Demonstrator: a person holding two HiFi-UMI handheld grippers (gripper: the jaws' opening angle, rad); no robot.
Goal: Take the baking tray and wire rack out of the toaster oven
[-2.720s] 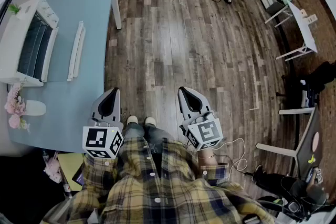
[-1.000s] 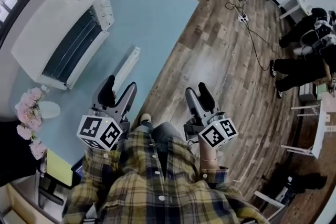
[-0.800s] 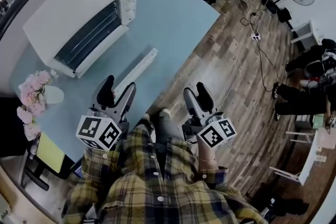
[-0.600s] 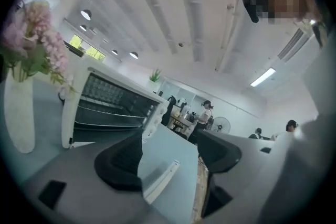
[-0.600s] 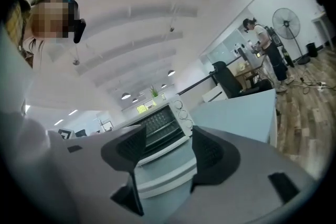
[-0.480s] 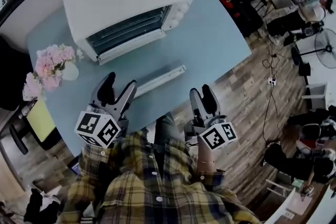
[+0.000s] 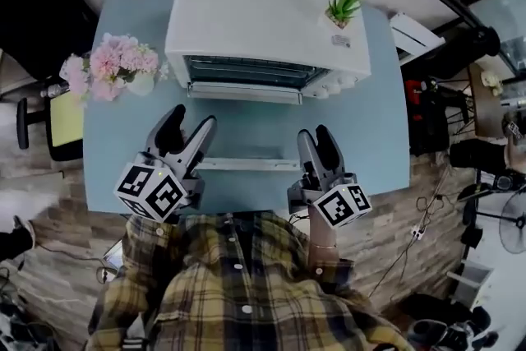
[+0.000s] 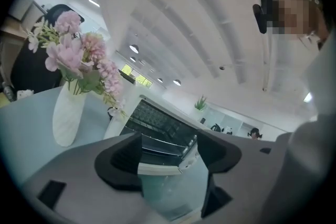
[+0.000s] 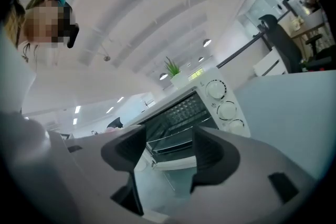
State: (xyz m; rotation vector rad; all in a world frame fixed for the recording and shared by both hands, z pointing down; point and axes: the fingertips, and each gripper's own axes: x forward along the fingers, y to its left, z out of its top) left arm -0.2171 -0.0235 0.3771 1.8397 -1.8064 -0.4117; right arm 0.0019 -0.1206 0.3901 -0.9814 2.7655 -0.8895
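While the wire rack and the baking tray sat inside the toaster oven at the back of the table, our left tongs and right tongs hung wide apart and empty. Both were short of the white bar in front of the oven.

A careless left reach could have clipped the vase of pink flowers just beside the oven. A hard pull could have jolted the potted plant on its roof.

In the dark cavity we could not tell tray from rack, nor whether the bar was the open door's handle.

head view: overhead, down | gripper views: low, level, near | shared: toaster oven
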